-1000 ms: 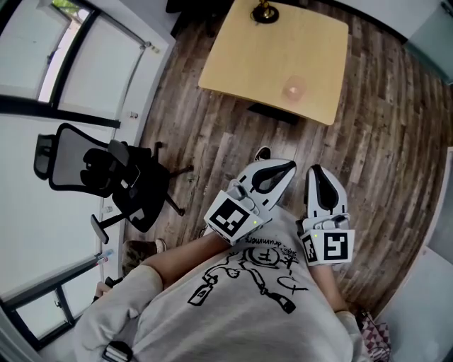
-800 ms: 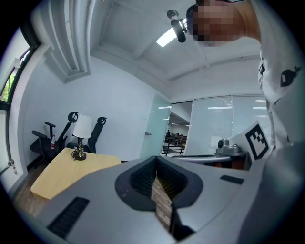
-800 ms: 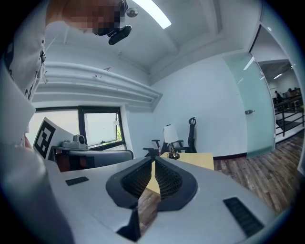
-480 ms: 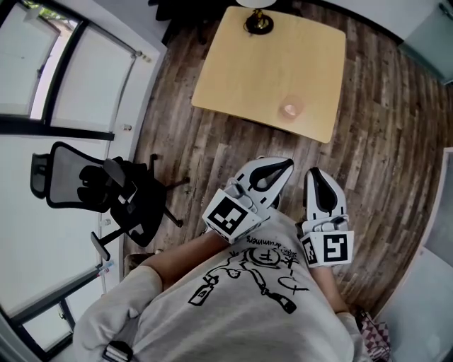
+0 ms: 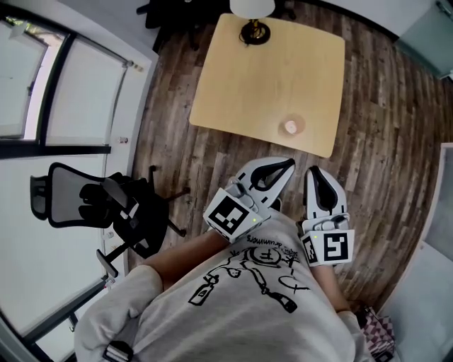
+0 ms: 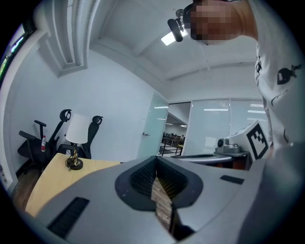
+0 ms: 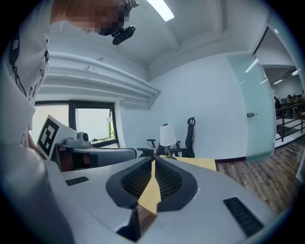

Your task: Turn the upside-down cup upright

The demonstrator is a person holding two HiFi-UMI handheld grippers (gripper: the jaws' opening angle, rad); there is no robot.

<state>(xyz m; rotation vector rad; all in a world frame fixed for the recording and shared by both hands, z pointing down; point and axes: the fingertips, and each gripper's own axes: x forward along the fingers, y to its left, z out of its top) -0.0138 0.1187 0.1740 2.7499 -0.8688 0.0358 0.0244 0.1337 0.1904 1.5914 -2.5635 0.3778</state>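
Note:
A small pinkish cup stands on the light wooden table, close to its near right corner; at this distance its orientation is unclear. Both grippers are held near the person's chest, well short of the table, over the plank floor. The left gripper is shut with nothing between its jaws, and the left gripper view shows the closed jaws pointing across the room. The right gripper is also shut and empty, its jaws aimed at the table. Neither gripper view shows the cup.
A table lamp with a white shade stands at the table's far edge, and is also in the left gripper view. A black office chair sits by the glass wall on the left. More chairs stand behind the table. A white panel lines the right side.
The table and cup have slid lower and nearer in the head view as the person carries both shut grippers toward them. The grippers keep the same pose against the chest.

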